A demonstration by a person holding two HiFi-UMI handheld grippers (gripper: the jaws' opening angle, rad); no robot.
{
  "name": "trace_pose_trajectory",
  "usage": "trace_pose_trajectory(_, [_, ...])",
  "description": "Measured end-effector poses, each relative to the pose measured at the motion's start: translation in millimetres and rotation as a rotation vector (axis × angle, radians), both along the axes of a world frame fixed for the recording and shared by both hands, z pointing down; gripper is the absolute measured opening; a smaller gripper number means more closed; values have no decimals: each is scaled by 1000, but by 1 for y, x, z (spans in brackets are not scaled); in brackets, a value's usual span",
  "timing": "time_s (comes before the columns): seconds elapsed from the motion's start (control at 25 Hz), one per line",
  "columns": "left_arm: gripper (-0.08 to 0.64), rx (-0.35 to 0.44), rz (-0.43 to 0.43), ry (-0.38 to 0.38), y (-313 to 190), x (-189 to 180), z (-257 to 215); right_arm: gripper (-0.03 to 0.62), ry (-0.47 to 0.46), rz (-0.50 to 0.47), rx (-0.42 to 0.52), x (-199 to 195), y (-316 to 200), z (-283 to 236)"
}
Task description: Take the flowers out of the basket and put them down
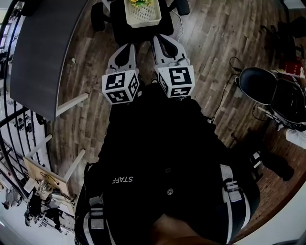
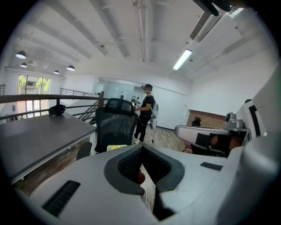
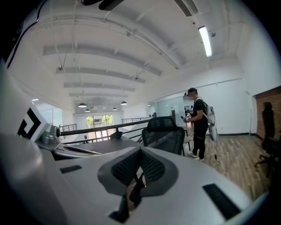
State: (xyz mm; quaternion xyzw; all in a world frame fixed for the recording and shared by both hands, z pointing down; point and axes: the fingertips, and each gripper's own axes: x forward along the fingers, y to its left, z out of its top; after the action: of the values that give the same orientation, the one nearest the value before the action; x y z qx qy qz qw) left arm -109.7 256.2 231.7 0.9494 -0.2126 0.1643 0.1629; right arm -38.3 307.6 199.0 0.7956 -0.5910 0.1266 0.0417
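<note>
Jaws pressed together on the left gripper (image 1: 125,48) and right gripper (image 1: 165,42), side by side. Yellow flowers (image 1: 140,2) sit in the white basket (image 1: 143,19) just ahead, on a black chair (image 1: 123,28). Desk (image 1: 43,48) edge crowds the left; wood floor (image 1: 215,48) opens right.

Yellow flowers (image 1: 140,2) with green leaves lie in the cream slotted basket (image 1: 143,17), upright on a black chair seat (image 1: 122,28).
</note>
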Motion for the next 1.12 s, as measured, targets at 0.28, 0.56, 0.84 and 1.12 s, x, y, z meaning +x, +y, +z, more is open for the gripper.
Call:
trace_pose_trajectory(0.28, [0,-30,26,-23,-50,31,25,13,3,12,-31,24,-50,17])
trace_pose_trajectory(0.56, [0,-43,71,-26,-119,87,38,14,14,57,-86,72,-115,31])
trace_pose_trajectory(0.84, [0,-101,83,-64,-192,113,63,14,8,73,-163,106,-189,54])
trace_pose_trajectory(1.12, [0,-173,121,-98,-227,127,93,14,-8,84,-237,120,-223,85])
